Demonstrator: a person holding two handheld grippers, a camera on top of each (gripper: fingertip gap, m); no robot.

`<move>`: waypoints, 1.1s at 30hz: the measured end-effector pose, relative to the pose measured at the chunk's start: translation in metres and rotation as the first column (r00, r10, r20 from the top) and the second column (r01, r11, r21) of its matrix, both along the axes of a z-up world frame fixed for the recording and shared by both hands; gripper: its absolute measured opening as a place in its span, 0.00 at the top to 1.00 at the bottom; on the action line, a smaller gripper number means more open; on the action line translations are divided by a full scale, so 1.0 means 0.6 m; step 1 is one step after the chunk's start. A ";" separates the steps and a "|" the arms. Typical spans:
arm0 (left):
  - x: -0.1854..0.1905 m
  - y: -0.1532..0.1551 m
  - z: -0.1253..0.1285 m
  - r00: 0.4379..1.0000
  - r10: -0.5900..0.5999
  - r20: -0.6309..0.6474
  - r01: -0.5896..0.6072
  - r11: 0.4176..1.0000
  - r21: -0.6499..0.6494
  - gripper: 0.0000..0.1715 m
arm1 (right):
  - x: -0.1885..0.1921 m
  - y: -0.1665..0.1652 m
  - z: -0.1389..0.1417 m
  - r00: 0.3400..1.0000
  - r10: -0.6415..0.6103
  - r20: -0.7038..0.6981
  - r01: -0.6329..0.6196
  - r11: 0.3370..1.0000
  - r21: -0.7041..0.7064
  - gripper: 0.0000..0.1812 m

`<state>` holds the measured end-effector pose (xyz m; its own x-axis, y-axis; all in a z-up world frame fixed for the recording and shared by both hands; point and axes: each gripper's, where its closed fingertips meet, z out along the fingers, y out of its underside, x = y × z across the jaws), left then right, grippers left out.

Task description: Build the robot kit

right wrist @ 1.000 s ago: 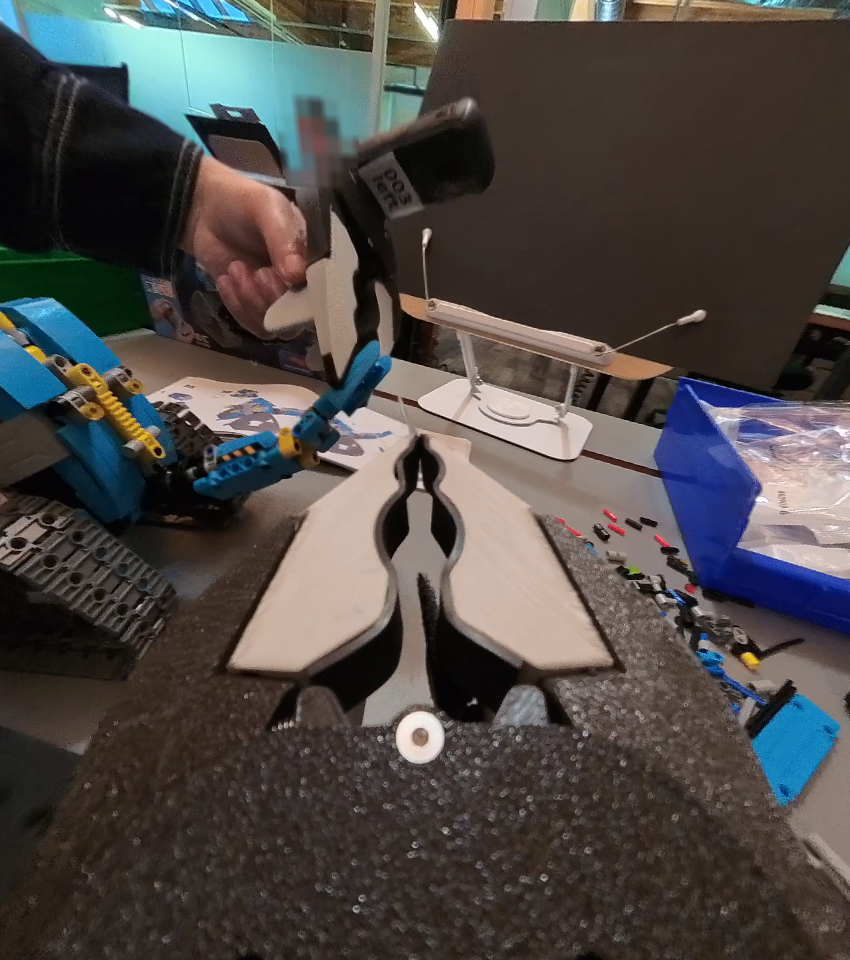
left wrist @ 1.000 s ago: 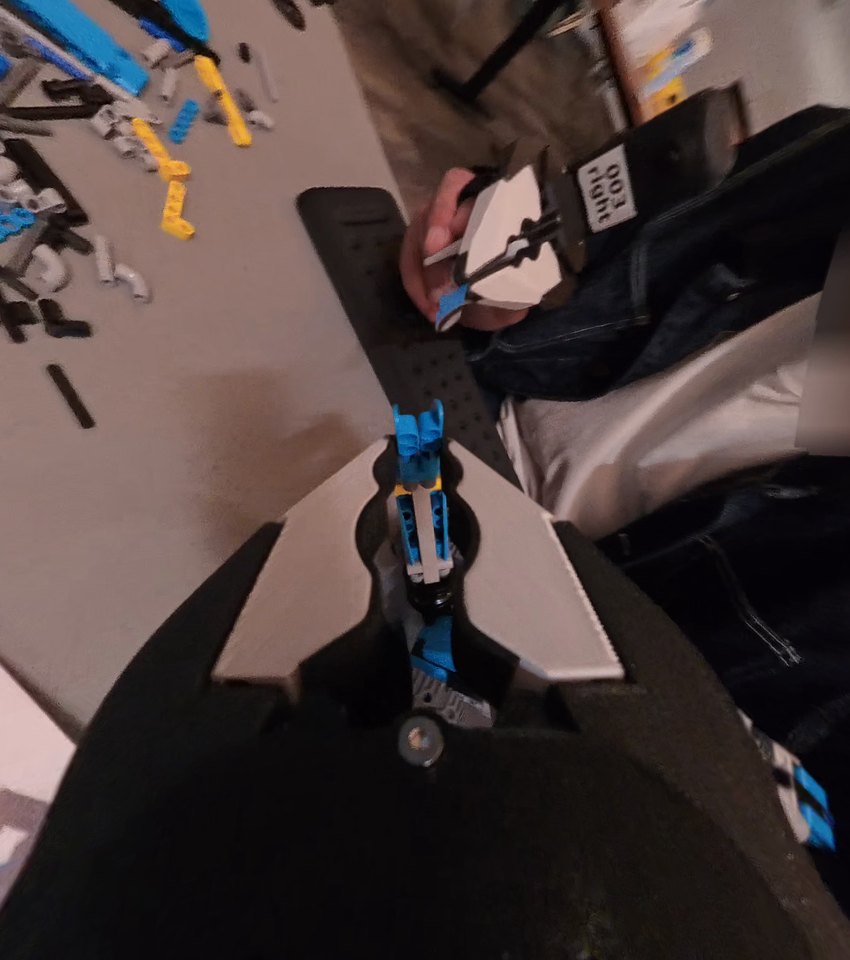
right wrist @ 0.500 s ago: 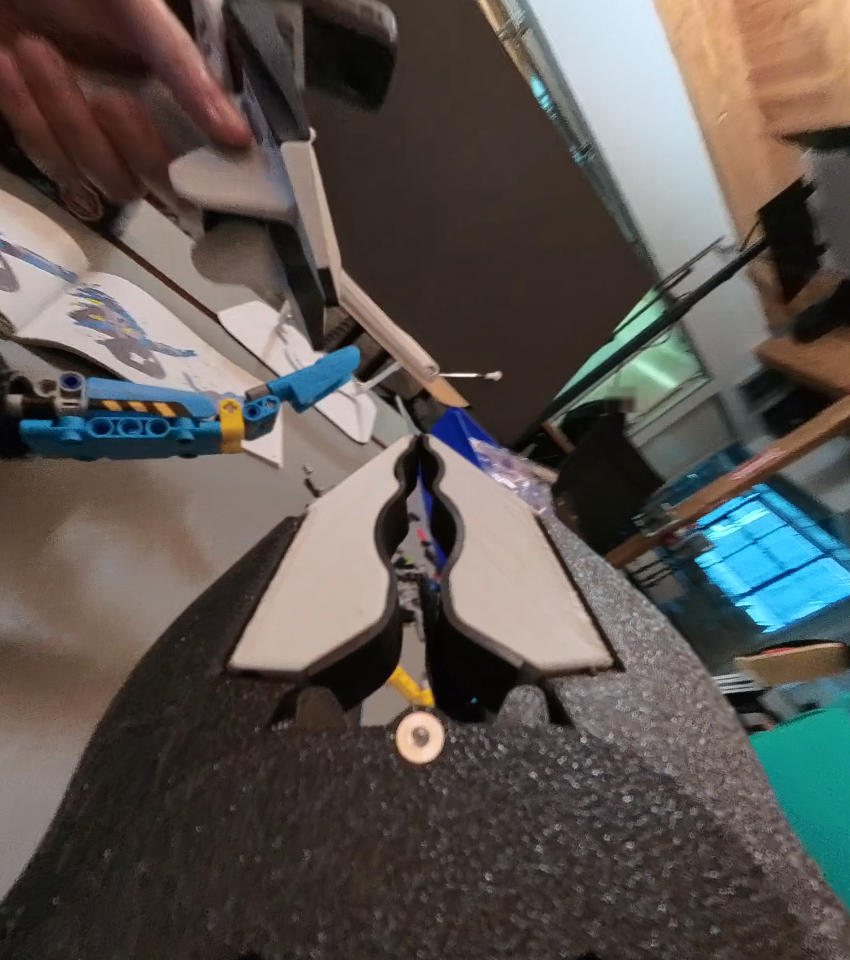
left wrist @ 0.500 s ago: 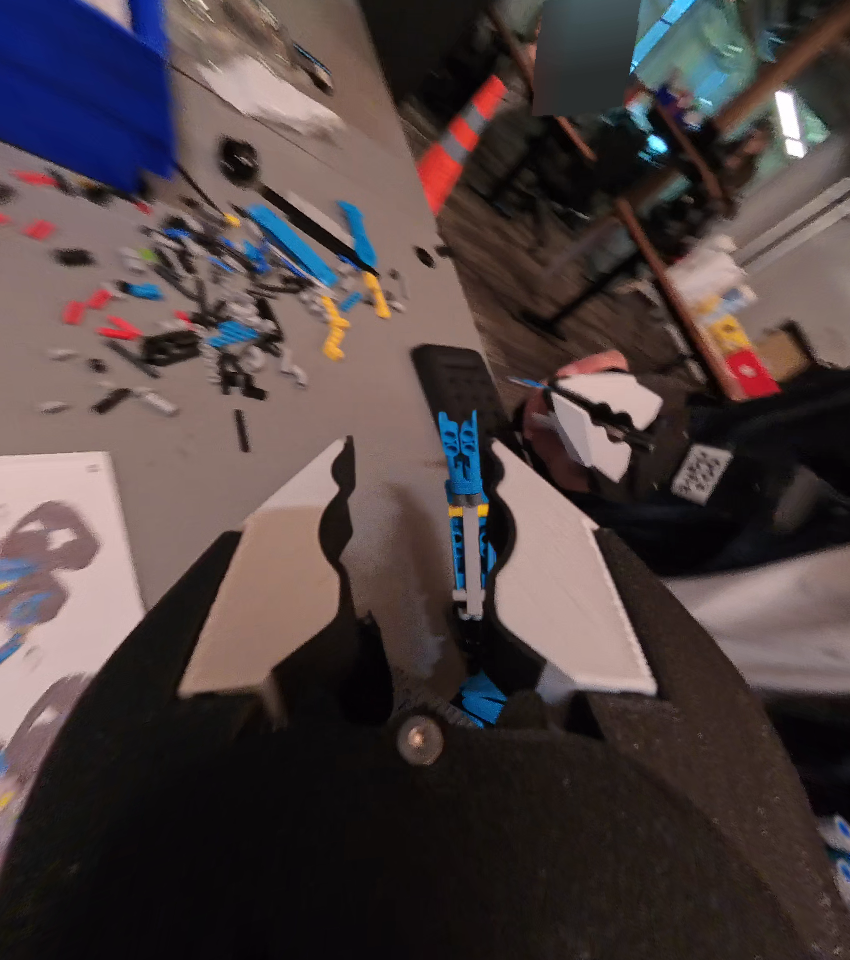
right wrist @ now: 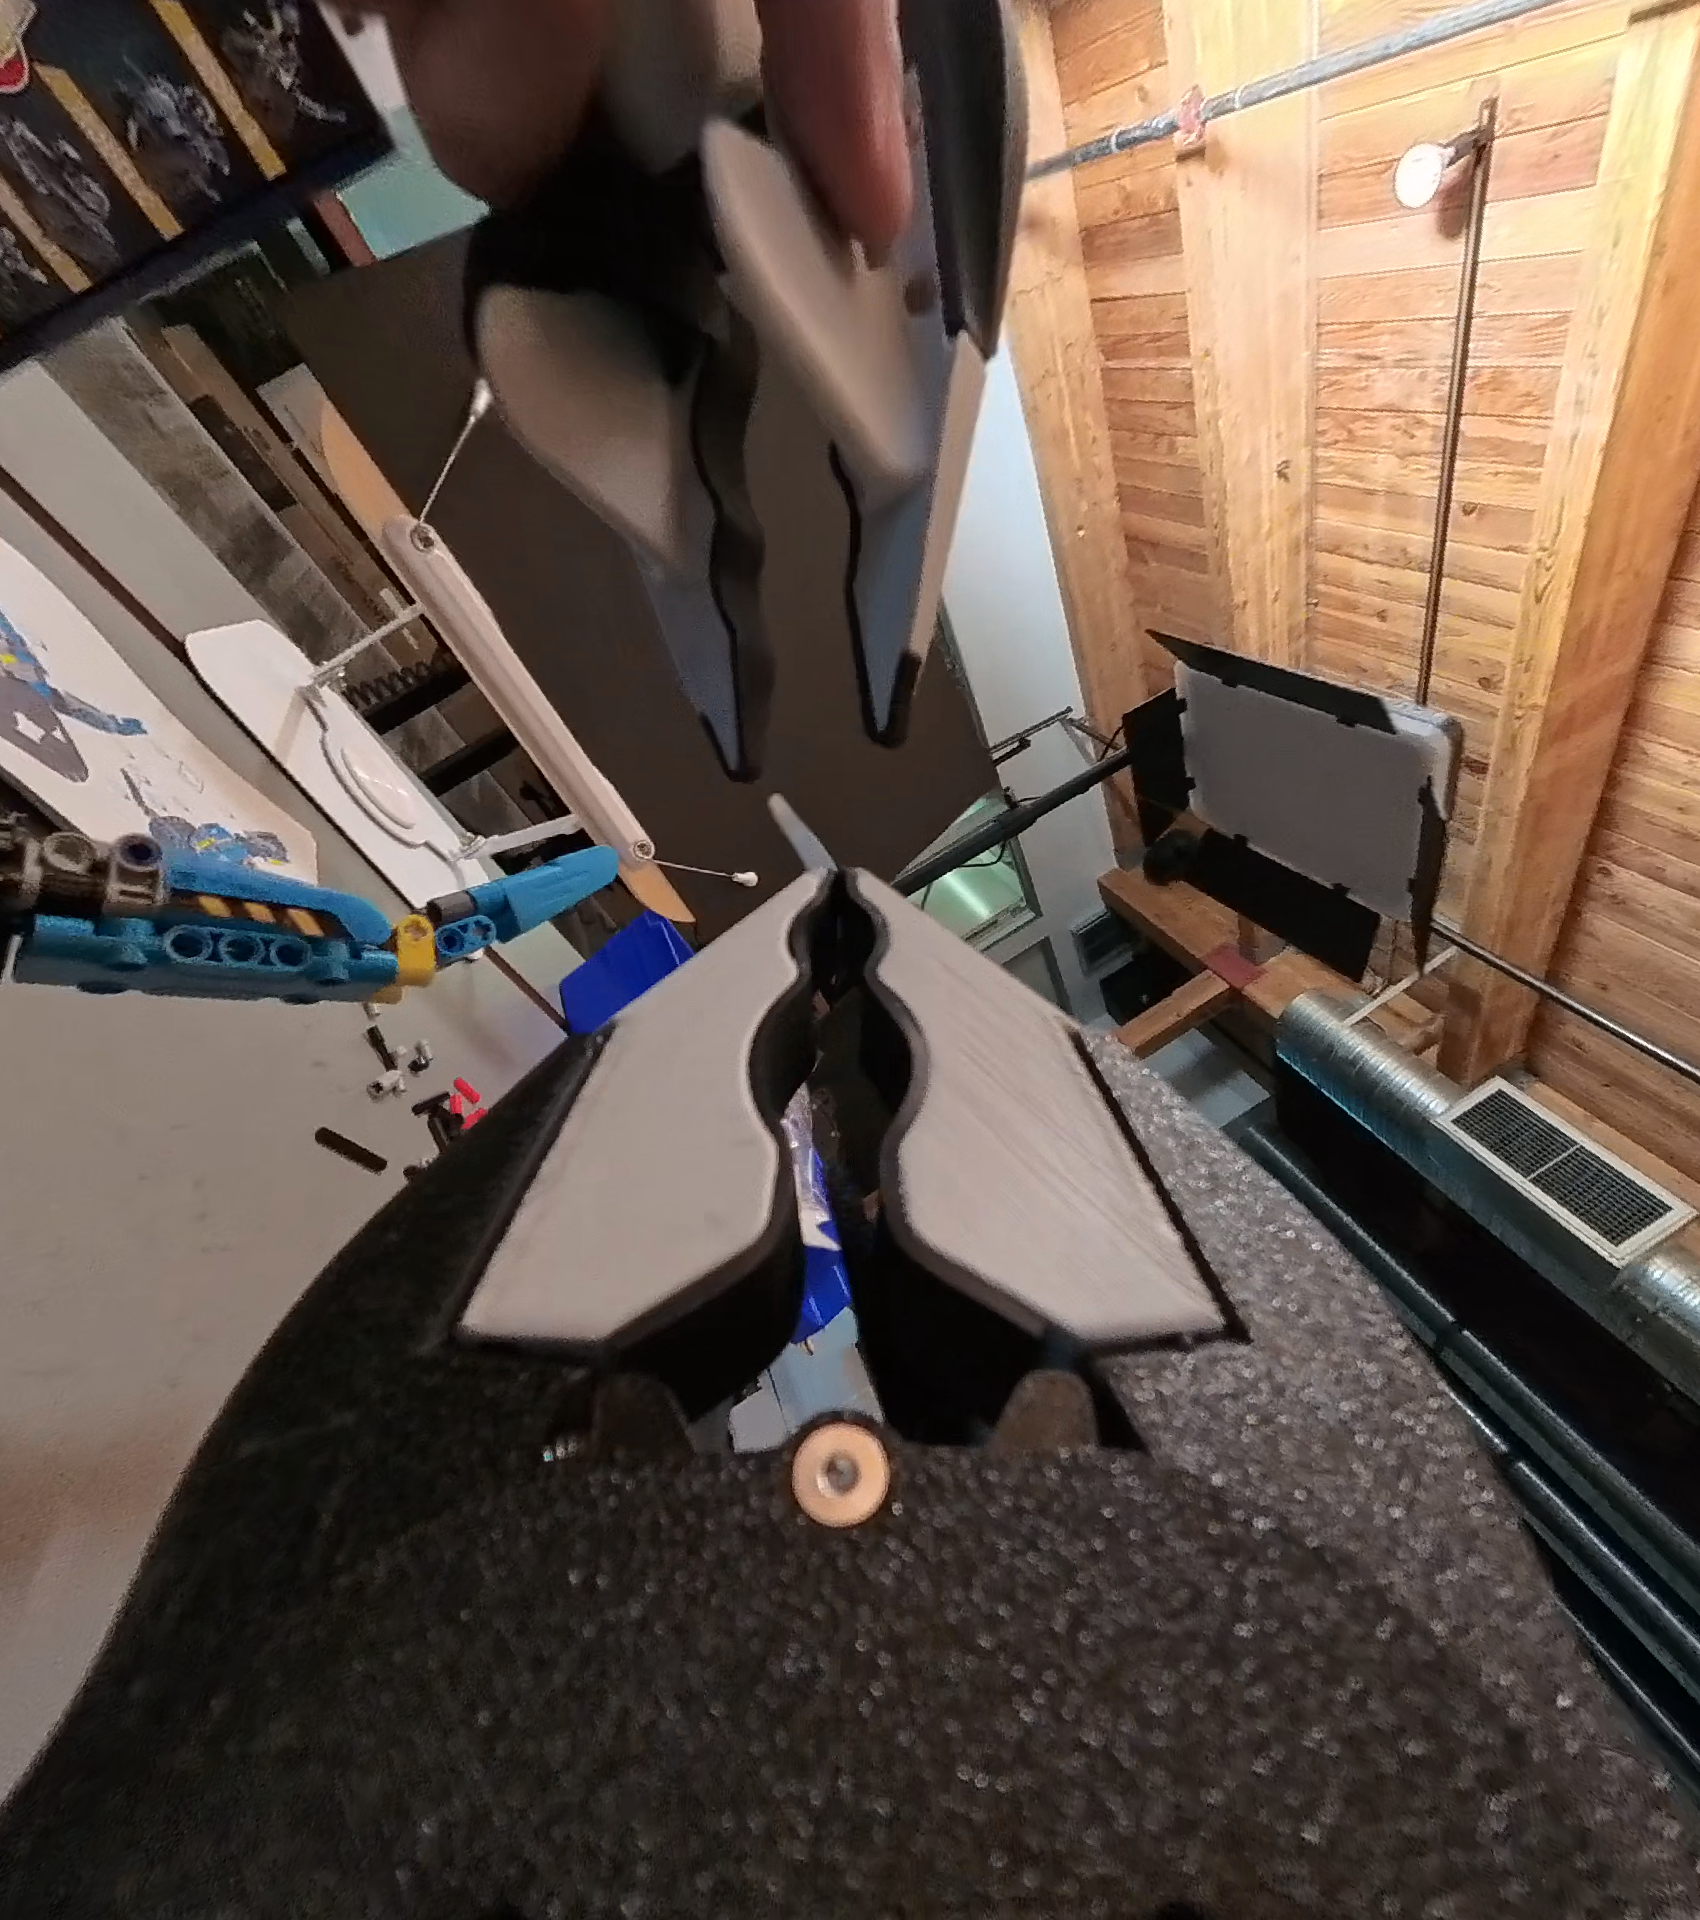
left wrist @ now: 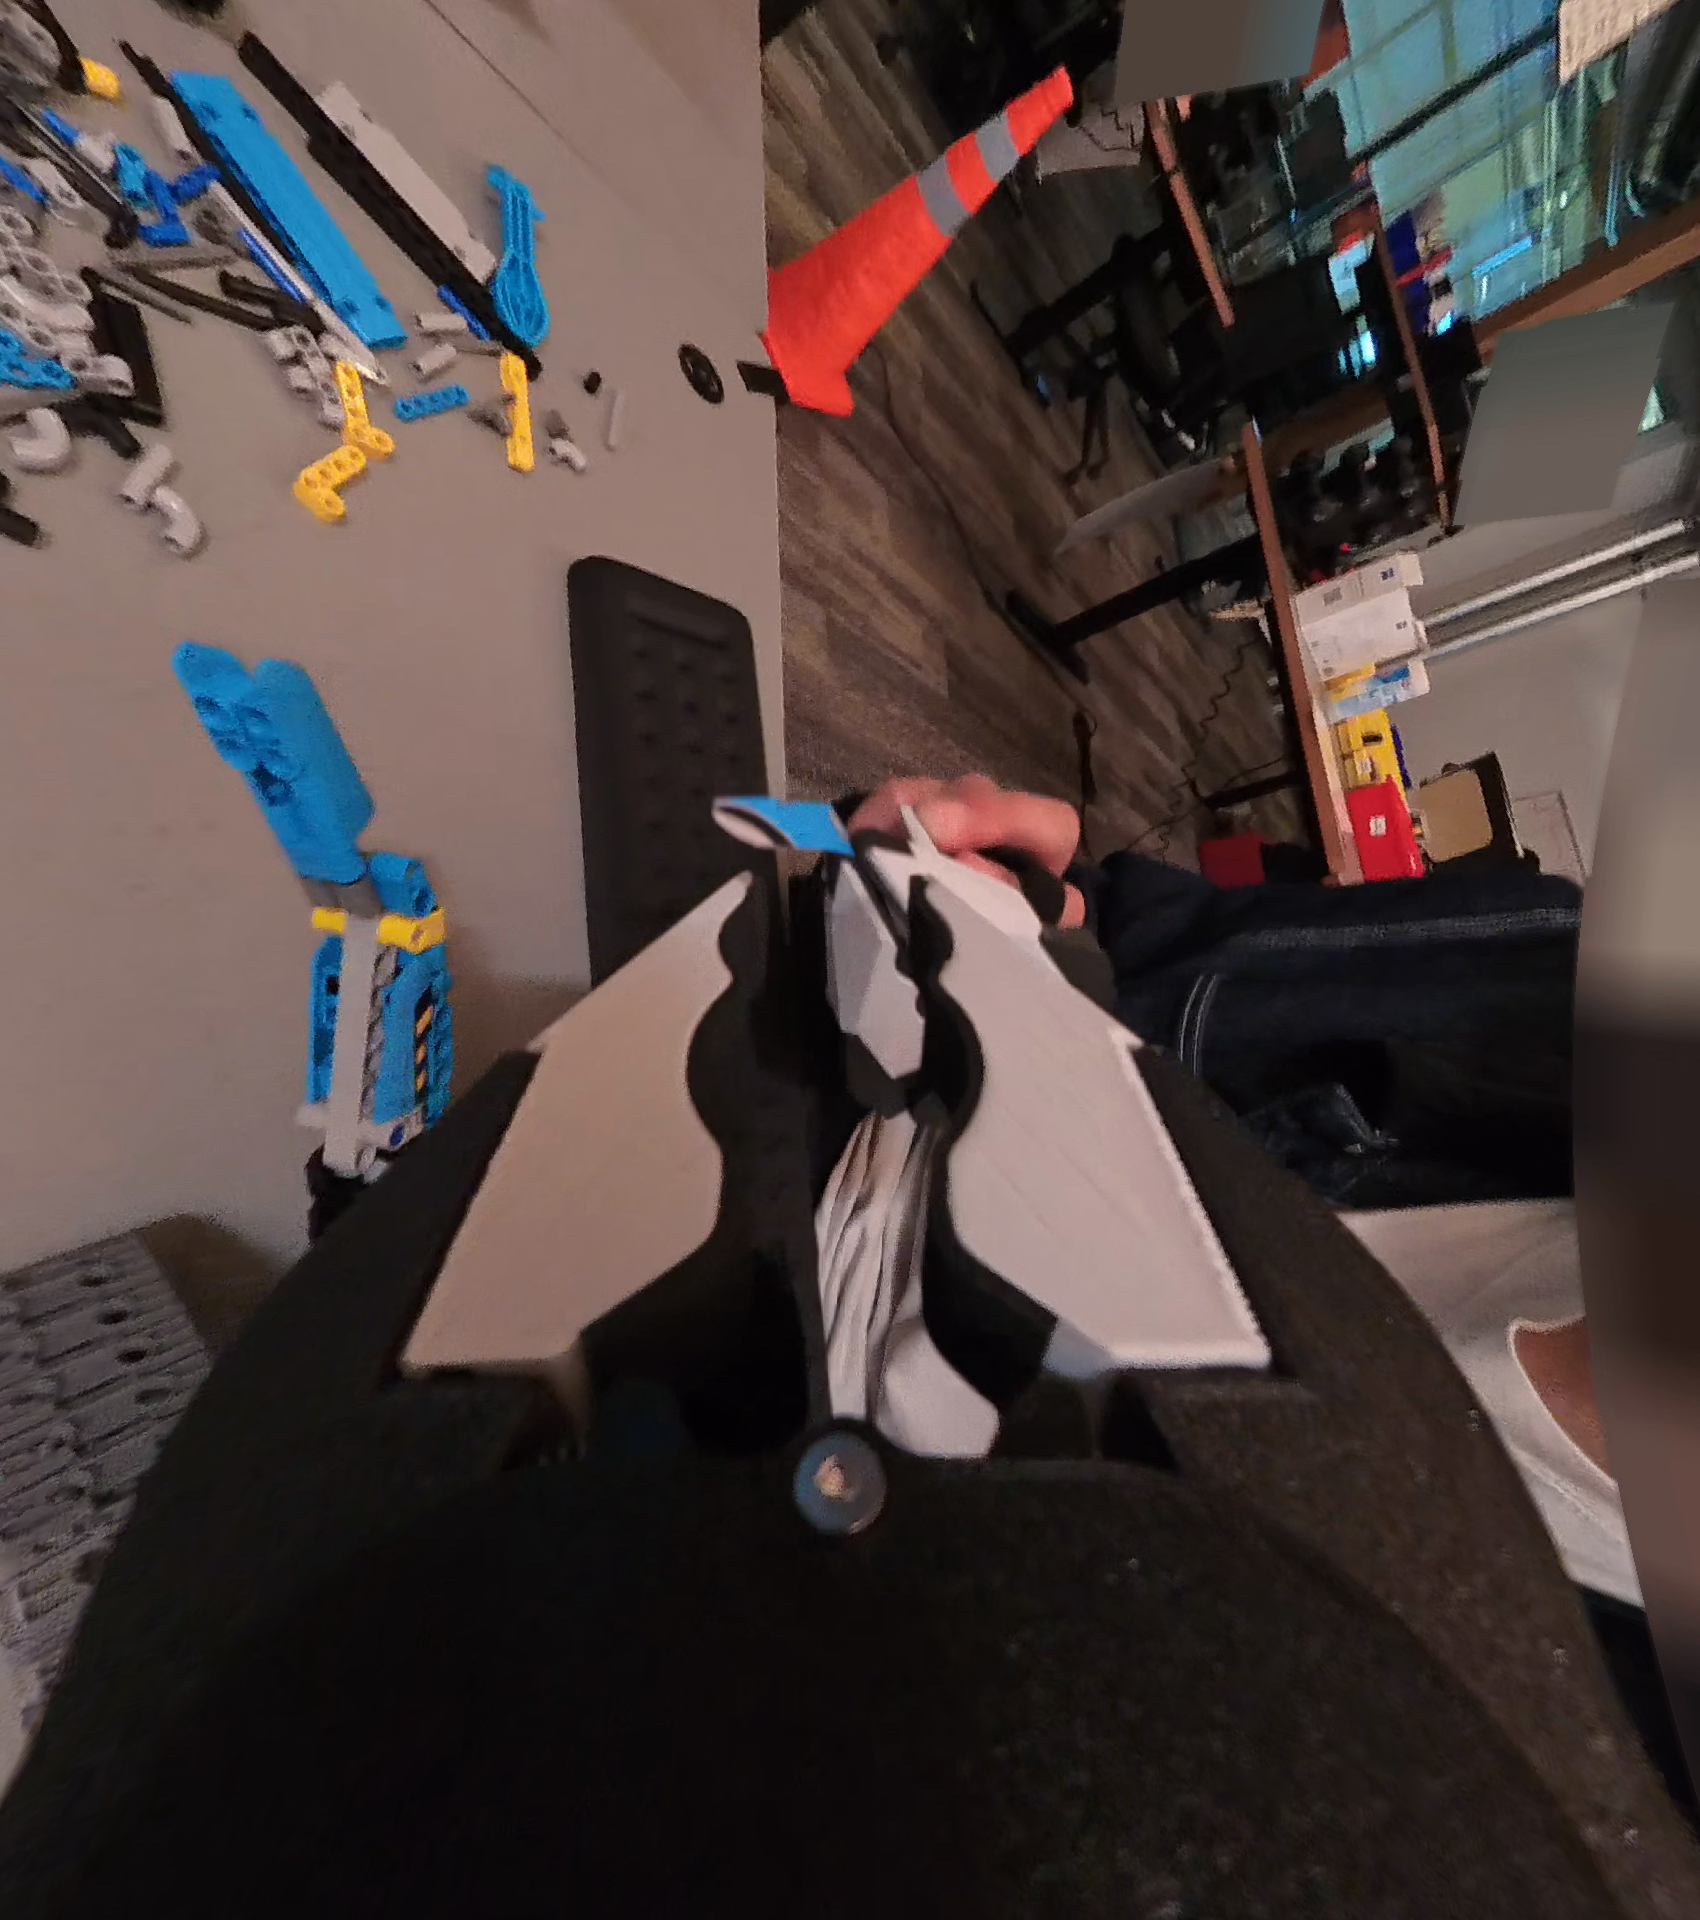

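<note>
Across the grey table (left wrist: 472, 644), far left, loose plastic beams (left wrist: 285, 208) in blue, yellow and black lie scattered. Beside them a blue holed arm (left wrist: 347, 914) with a yellow joint juts from a dark model, which carries it clear of the surface. The left gripper (left wrist: 830, 904) hangs empty, its pale ridged fingers spread wide. Facing it, the right gripper (right wrist: 841, 883) presses its fingers together on a thin flat piece (right wrist: 796, 831), possibly a sticker, nipped at one edge so most stands free.
</note>
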<state>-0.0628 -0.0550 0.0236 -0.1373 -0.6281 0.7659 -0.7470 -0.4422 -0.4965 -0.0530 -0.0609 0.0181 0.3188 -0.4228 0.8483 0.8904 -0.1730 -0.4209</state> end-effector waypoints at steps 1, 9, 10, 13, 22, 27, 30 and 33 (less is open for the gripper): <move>0.004 -0.002 -0.002 1.000 0.016 -0.007 -0.015 1.000 0.010 0.85 | -0.001 -0.005 0.002 1.000 0.001 0.000 -0.001 1.000 0.010 1.00; 0.020 -0.032 -0.011 0.999 0.030 -0.037 -0.029 0.999 0.015 0.90 | -0.005 -0.030 0.007 1.000 0.018 0.002 -0.018 1.000 0.026 1.00; 0.024 -0.027 -0.008 0.998 0.048 -0.027 -0.047 0.999 0.026 0.91 | -0.004 -0.030 0.006 1.000 0.017 -0.001 -0.017 1.000 0.022 1.00; 0.026 -0.025 -0.001 0.999 0.048 -0.026 -0.047 0.998 0.031 0.92 | -0.001 -0.028 0.003 1.000 0.015 -0.003 -0.015 1.000 0.015 0.99; 0.027 -0.009 -0.010 0.998 0.060 -0.018 -0.058 0.993 0.107 1.00 | 0.001 -0.023 -0.005 1.000 0.020 -0.016 -0.020 1.000 -0.001 1.00; 0.028 -0.009 -0.016 0.999 0.046 -0.011 -0.044 0.991 0.130 1.00 | -0.003 -0.022 -0.008 1.000 0.027 -0.010 -0.027 1.000 -0.005 1.00; 0.028 -0.011 -0.008 0.999 0.025 0.021 -0.028 0.989 0.143 1.00 | -0.006 -0.021 -0.010 0.999 0.035 -0.011 -0.035 0.999 -0.005 1.00; 0.025 -0.015 -0.001 0.998 -0.017 0.062 0.005 0.982 0.189 1.00 | -0.006 -0.023 -0.010 0.999 0.032 -0.026 -0.032 0.999 0.015 1.00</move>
<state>-0.0479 -0.0639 0.0231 -0.1894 -0.7590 0.6230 -0.7156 -0.3278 -0.6169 -0.0566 -0.0744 0.0121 0.3545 -0.4247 0.8330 0.8839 -0.1383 -0.4467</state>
